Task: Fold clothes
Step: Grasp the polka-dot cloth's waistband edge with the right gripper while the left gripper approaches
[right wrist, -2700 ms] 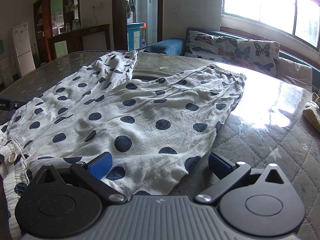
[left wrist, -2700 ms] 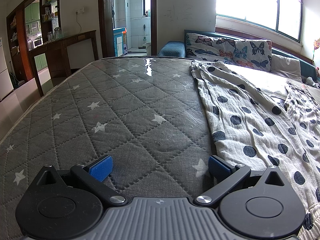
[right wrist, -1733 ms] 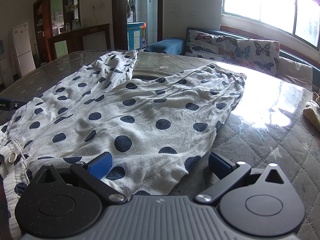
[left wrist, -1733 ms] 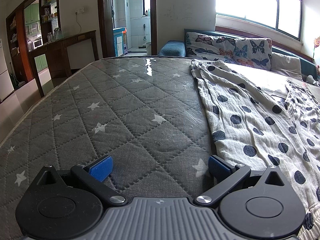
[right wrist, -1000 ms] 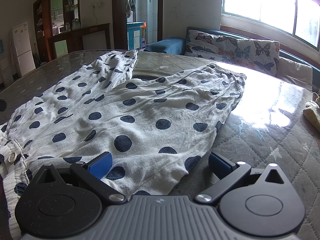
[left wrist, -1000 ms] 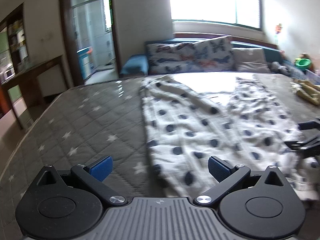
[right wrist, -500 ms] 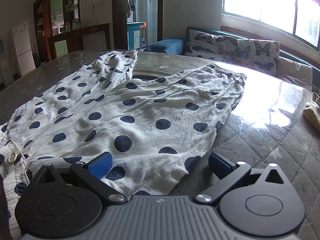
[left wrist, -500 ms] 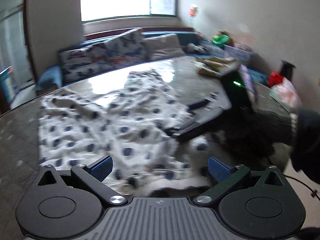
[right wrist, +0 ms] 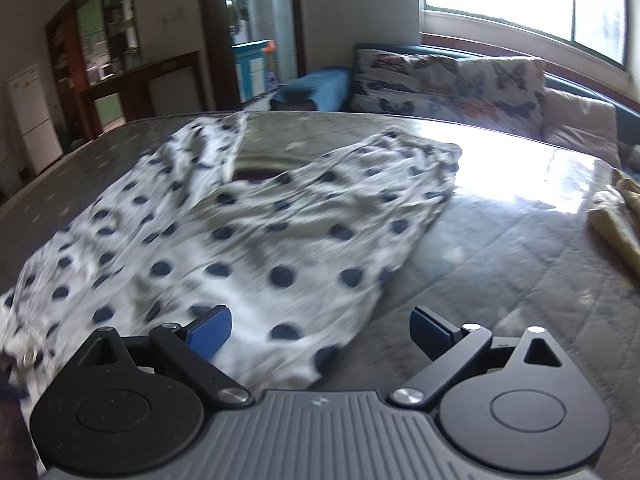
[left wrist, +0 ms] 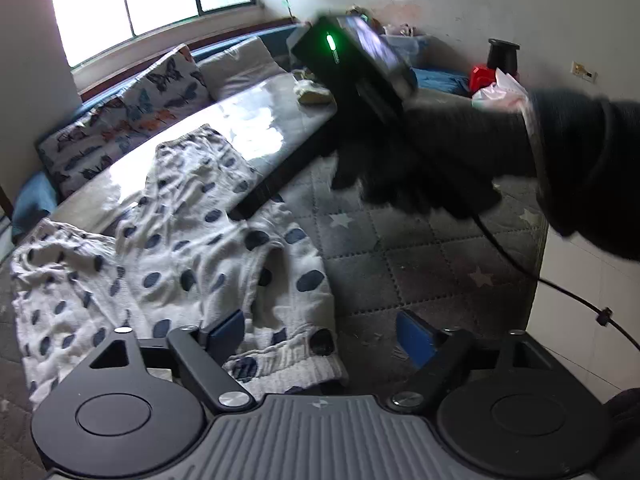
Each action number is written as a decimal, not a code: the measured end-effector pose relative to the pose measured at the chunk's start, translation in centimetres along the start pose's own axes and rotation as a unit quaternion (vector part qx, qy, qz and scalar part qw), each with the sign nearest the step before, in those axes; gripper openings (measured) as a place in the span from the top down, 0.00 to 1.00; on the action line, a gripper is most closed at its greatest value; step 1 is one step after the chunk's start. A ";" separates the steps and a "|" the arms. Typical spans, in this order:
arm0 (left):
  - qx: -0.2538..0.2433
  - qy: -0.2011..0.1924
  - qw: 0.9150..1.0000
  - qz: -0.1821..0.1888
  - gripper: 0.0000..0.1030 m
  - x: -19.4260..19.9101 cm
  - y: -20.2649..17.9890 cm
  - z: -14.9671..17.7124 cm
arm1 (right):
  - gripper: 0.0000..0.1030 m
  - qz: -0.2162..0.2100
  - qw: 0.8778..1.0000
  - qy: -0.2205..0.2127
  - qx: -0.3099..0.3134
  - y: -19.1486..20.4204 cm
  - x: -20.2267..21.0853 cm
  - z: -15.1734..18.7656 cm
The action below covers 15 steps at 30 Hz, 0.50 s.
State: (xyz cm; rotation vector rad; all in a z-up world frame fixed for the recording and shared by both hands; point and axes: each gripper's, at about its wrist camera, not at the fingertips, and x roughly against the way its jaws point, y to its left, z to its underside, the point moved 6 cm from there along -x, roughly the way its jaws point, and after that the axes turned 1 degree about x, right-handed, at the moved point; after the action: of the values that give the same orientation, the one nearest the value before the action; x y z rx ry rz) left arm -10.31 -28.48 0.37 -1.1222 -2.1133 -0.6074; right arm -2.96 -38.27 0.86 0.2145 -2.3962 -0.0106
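Mattress: a grey quilted mattress with white stars (left wrist: 404,264), under glossy clear film, fills most of both views and bears everything else.
Garment: white crinkled cotton trousers with dark blue polka dots (right wrist: 256,240) lie spread and rumpled on the mattress, the two legs reaching away toward the far edge; the elastic waistband end lies nearest, under the left gripper.
Cushions: butterfly-print cushions (right wrist: 448,80) line a dark blue bench beyond the mattress, below the bright window.
Person: a hand in a black glove (left wrist: 432,160) with a black sleeve (left wrist: 584,160) grips the right-hand tool from behind, a black cable trailing from it.
Left gripper: the black left gripper with blue pads (left wrist: 320,330) hangs over the waistband, jaws wide apart; its left pad sits above the cloth, its right pad above bare mattress, holding nothing.
Right gripper: the black right gripper with blue pads (right wrist: 320,328) hovers low over the trousers' near edge, jaws wide apart and empty; the picture is motion-blurred.
Yellow cloth: a pale yellow bundle (right wrist: 616,220) lies at the mattress's right edge, well apart from the trousers.
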 end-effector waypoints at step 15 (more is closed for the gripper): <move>-0.002 0.018 1.000 0.025 0.35 -2.2 0.9 1.2 | 0.39 0.012 0.993 0.023 -0.118 -9.2 -4.9 -8.5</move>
State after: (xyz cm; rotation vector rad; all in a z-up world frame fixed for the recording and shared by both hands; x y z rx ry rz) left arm -9.02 -28.45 -1.96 -1.1556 -2.0483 -0.6037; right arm 7.69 -46.16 3.27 0.0749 -2.3269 -0.2738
